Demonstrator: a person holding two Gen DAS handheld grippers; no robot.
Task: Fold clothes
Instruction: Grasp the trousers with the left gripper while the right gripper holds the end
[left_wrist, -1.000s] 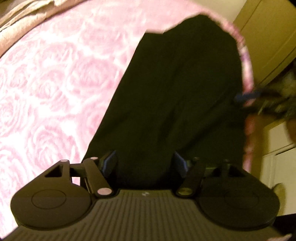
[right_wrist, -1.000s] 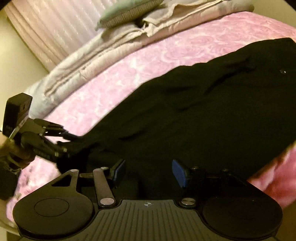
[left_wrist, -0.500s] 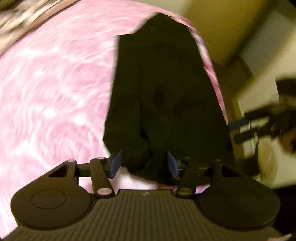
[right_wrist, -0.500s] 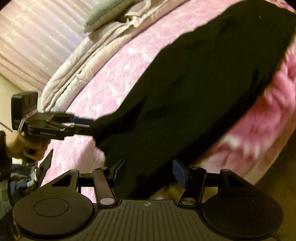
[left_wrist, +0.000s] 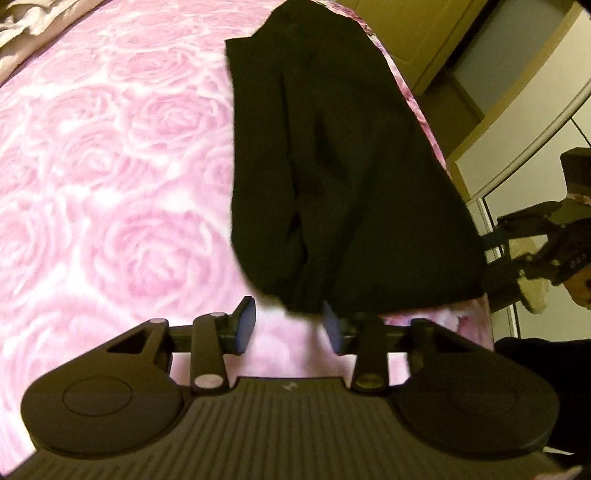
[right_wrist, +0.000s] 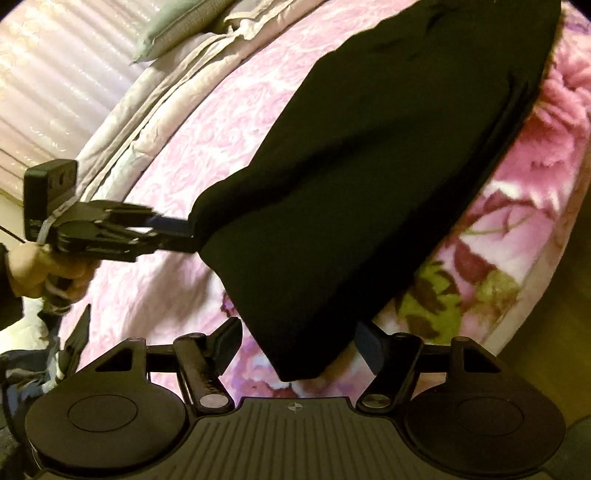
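A black garment lies along the right edge of a pink rose-patterned bed. In the left wrist view my left gripper is open, its blue pads either side of the garment's near bunched end, just touching or just short of it. In the right wrist view my right gripper is open, with the garment's lower corner hanging between its fingers, not clamped. The left gripper also shows there, at the garment's near left corner. The right gripper shows at the garment's right edge.
Beige bedding and a grey-green pillow lie at the far side of the bed. A headboard or curtain stands behind them. Cream cupboards stand beyond the bed's right edge. The blanket's floral side hangs down the bed's edge.
Both grippers have pulled back toward the bed's near edge, drawing the garment's end with them. The fingers now stand apart around the cloth rather than buried in it.
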